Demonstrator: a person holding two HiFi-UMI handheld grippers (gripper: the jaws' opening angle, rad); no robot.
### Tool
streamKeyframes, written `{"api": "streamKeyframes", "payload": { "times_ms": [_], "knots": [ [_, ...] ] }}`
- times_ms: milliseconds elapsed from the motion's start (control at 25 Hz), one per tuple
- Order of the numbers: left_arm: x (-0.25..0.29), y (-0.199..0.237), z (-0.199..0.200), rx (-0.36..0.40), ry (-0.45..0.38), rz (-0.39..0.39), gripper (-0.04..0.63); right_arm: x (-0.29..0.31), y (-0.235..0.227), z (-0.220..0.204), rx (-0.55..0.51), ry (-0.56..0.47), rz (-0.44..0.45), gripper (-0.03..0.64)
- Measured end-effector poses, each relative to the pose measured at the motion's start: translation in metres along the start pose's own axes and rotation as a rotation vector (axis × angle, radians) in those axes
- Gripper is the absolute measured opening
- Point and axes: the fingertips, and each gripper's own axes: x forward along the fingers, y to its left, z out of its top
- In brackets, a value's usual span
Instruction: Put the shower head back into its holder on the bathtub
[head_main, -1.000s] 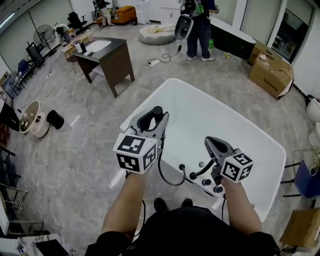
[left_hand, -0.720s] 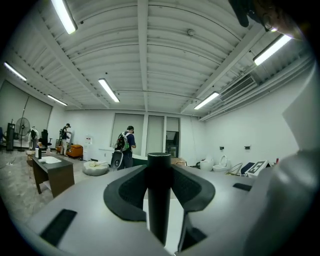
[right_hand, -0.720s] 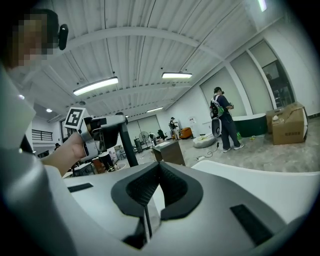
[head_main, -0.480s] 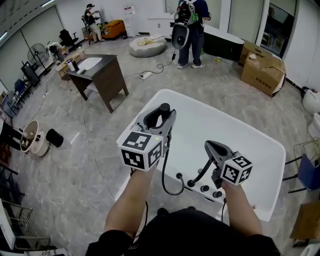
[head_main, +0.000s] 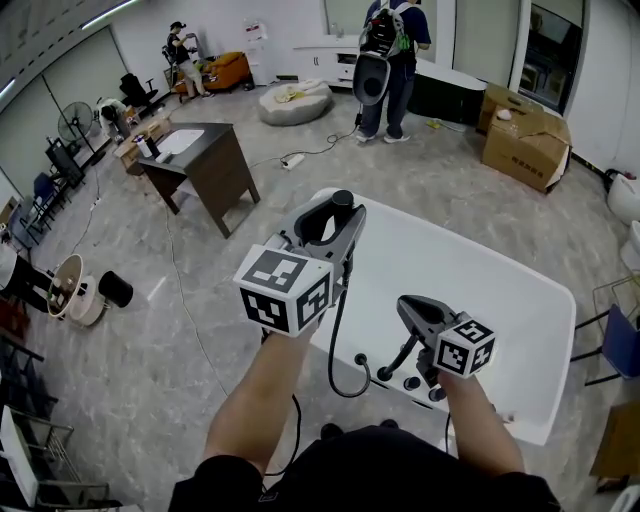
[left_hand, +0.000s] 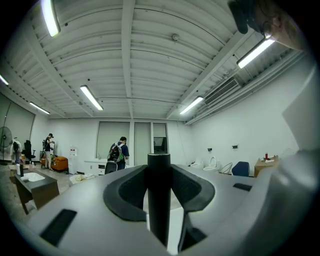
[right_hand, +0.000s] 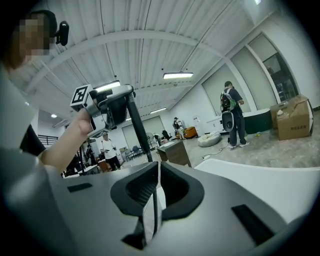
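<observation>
My left gripper (head_main: 333, 218) is shut on the black shower head handle (head_main: 343, 199), which stands upright between the jaws (left_hand: 159, 200). It is raised above the left rim of the white bathtub (head_main: 490, 290). Its black hose (head_main: 332, 350) hangs down to the tub deck. My right gripper (head_main: 408, 306) is shut and holds nothing, low over the black tap fittings (head_main: 408, 381) on the near deck. The right gripper view shows the left gripper (right_hand: 114, 106) up to its left, with the handle (right_hand: 138, 131) running down from it.
A dark desk (head_main: 205, 165) stands on the floor at far left, with a cable (head_main: 185, 300) trailing past it. A person with a backpack (head_main: 385, 45) stands beyond the tub. Cardboard boxes (head_main: 525, 140) sit at back right, and a blue chair (head_main: 622, 345) at right.
My left gripper has risen and moved farther away with the shower head, drawing the hose up. My right gripper has stayed by the tap fittings.
</observation>
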Motion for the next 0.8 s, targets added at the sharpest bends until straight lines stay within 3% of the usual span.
{"api": "streamKeyframes", "payload": {
  "times_ms": [800],
  "knots": [
    [0.02,-0.007,0.089,0.088,-0.146,-0.01,0.152,-0.016,0.0,-0.003,0.006,-0.007,-0.001,0.029]
  ]
}}
